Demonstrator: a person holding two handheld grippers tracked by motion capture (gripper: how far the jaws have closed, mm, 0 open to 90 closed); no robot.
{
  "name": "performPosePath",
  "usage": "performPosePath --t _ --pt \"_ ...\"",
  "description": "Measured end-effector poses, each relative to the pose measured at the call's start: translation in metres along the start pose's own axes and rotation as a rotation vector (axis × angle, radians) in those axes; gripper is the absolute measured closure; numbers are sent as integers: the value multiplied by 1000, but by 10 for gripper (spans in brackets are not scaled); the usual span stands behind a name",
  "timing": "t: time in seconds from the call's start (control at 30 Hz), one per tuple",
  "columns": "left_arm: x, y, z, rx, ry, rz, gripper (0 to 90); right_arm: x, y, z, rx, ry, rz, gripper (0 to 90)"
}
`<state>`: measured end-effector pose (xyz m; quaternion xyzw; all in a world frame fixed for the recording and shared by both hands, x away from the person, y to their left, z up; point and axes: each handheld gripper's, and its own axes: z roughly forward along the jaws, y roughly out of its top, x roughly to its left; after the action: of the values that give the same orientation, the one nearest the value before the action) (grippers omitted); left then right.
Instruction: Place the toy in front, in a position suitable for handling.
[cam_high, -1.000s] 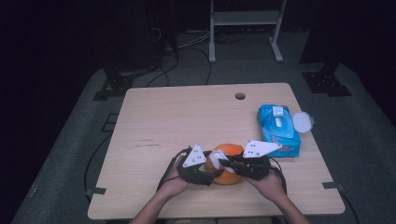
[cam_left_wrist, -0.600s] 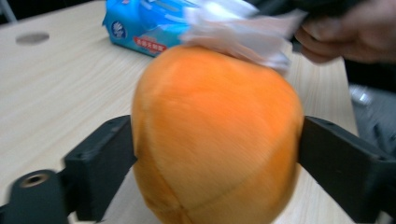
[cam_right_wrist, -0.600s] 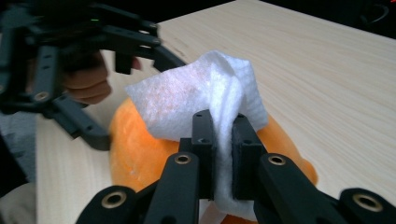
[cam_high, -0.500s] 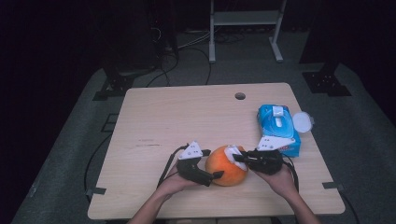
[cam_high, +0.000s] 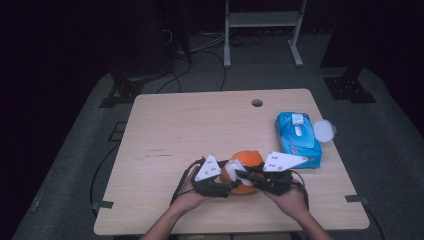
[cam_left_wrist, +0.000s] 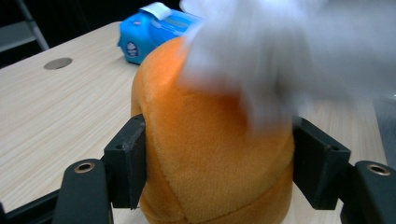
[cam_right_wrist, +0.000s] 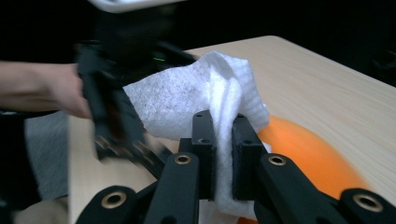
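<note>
Near the front edge of the pale wooden worktop (cam_high: 200, 125), we see our left claw (cam_high: 224, 186), its jaws just closing, pads pressing both sides of the round orange plush toy (cam_high: 246, 161). Right of it, our right claw (cam_high: 241, 175) is clamped on a white wipe (cam_right_wrist: 187, 100) above the toy. Farther right lies a blue wipes packet (cam_high: 298, 137).

The left gripper (cam_high: 226, 186) is held low at the near table edge, its jaws just closed against an orange plush ball (cam_left_wrist: 210, 140); the right gripper (cam_right_wrist: 219, 154) is clamped on a white wipe (cam_right_wrist: 196, 93).
</note>
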<state>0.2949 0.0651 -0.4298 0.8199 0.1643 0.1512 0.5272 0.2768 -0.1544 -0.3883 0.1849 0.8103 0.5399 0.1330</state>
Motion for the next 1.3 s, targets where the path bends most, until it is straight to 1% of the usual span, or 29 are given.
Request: performPosePath --t 0.03,0.07,0.1,0.13,0.17,0.2,0.3,0.33,0.37,0.4,0.43,0.47,0.5,0.53,0.57,0.63,0.67,0.73,0.8,0.83,0.87,0.9,0.93,1.0,1.1,1.17,1.2,1.23,1.3 --pt "-2 -1 1 14 6 22 292 4 1 5 16 -1 -12 817" --pt "-3 -1 2 18 9 31 291 7 0 9 36 -15 -35 817" --pt "-2 -3 2 21 8 39 291 6 0 10 41 -17 -33 818" --pt "-1 -5 2 25 5 39 290 1 -2 8 34 -17 -1 818" --pt "-1 -5 2 25 5 39 289 1 -2 8 34 -17 -1 818" --pt "-1 -6 2 25 3 42 289 -9 -5 3 24 -38 30 818" --pt "1 -8 2 25 -7 40 277 -27 -12 -9 25 -95 73 817" --pt "1 -9 2 22 -10 33 262 -31 -15 -11 29 -104 87 817" --pt "3 -9 3 21 -20 11 229 -36 -18 -14 36 -108 109 817" --pt "6 -10 4 12 -28 -35 175 -41 -22 -17 39 -106 130 817" --pt "10 -10 6 12 -40 -104 110 -43 -24 -18 40 -108 135 816" --pt "13 -11 7 23 -57 -156 76 -43 -25 -18 43 -108 134 816" --pt "14 -13 8 22 -64 -163 76 -42 -25 -17 44 -104 131 816" --pt "14 -13 8 24 -68 -148 96 -41 -24 -16 49 -106 124 816" --pt "12 -13 7 30 -64 -137 139 -39 -22 -15 51 -107 111 816" --pt "9 -9 4 33 -47 -100 201 -31 -17 -12 49 -108 81 815" --pt "6 -8 4 34 -37 -74 216 -28 -15 -11 49 -105 75 815" --pt "-1 -6 6 33 -20 -18 227 -18 -10 -7 43 -77 60 815" --pt "-7 -4 6 41 -15 41 231 -8 -5 -1 42 -19 44 816" --pt "-9 -4 6 42 -11 68 232 -4 -4 2 47 -7 39 815" --pt "-11 -4 6 43 -9 82 234 -1 -4 5 52 0 27 816" --pt "-10 -5 6 40 -10 80 236 -1 -4 7 53 -3 16 816" --pt "-9 -5 5 36 -16 75 242 -2 -3 6 52 -5 20 817" --pt "-6 -6 5 33 -26 71 249 -11 -5 1 41 -25 39 814" --pt "-2 -9 5 32 -37 47 248 -29 -11 -10 39 -89 73 814" --pt "2 -10 5 32 -45 18 247 -41 -18 -18 42 -118 118 814" --pt "5 -11 5 28 -49 -4 241 -47 -22 -21 49 -124 135 814" --pt "7 -12 5 30 -52 -31 228 -50 -25 -23 53 -129 153 814" --pt "12 -14 5 31 -68 -82 186 -53 -29 -24 53 -126 164 814"
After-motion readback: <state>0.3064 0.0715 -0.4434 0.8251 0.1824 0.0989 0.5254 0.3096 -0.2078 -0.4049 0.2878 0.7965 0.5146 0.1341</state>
